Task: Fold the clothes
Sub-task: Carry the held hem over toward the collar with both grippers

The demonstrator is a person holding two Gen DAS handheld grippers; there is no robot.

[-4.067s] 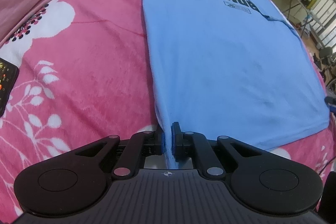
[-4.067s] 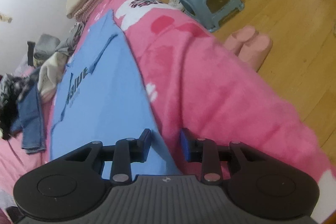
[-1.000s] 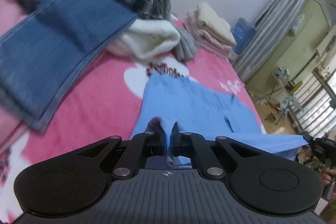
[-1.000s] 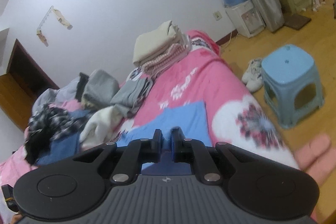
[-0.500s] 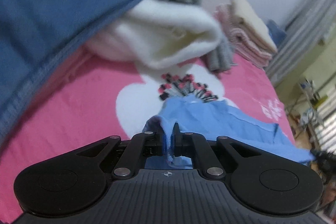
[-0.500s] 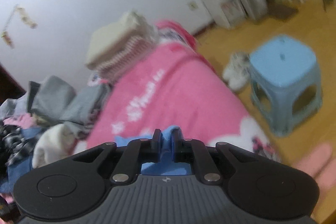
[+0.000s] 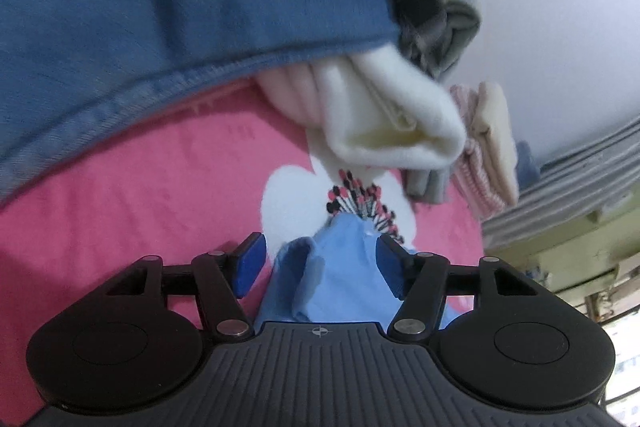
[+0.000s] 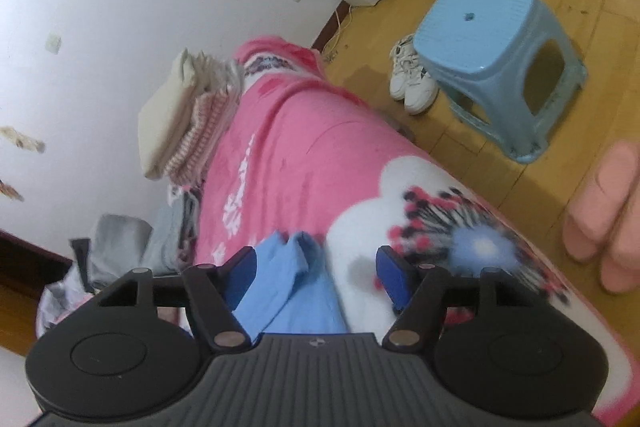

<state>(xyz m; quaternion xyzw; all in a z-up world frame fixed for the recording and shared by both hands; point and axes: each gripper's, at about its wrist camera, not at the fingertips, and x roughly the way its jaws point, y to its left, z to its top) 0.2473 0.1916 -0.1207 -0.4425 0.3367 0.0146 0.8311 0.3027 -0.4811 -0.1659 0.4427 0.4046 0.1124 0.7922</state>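
- The light blue T-shirt (image 7: 340, 275) is lying bunched on the pink floral blanket (image 7: 160, 187). Its corners are sitting between the fingers of both grippers, no longer pinched.
- The left gripper (image 7: 320, 263) is opening its jaws, cloth loose between them. The right gripper (image 8: 316, 267) is opening too, with the shirt (image 8: 280, 279) crumpled near its left pad.
- Risk, as I judge it: the released corners are landing rumpled, so the fold may be sitting uneven. A pad could also snag fabric on withdrawal and drag the layer back.
- The jeans (image 7: 160, 7) and white garment (image 7: 384, 115) are crowding close and may get caught.
- No containers are showing in either view.
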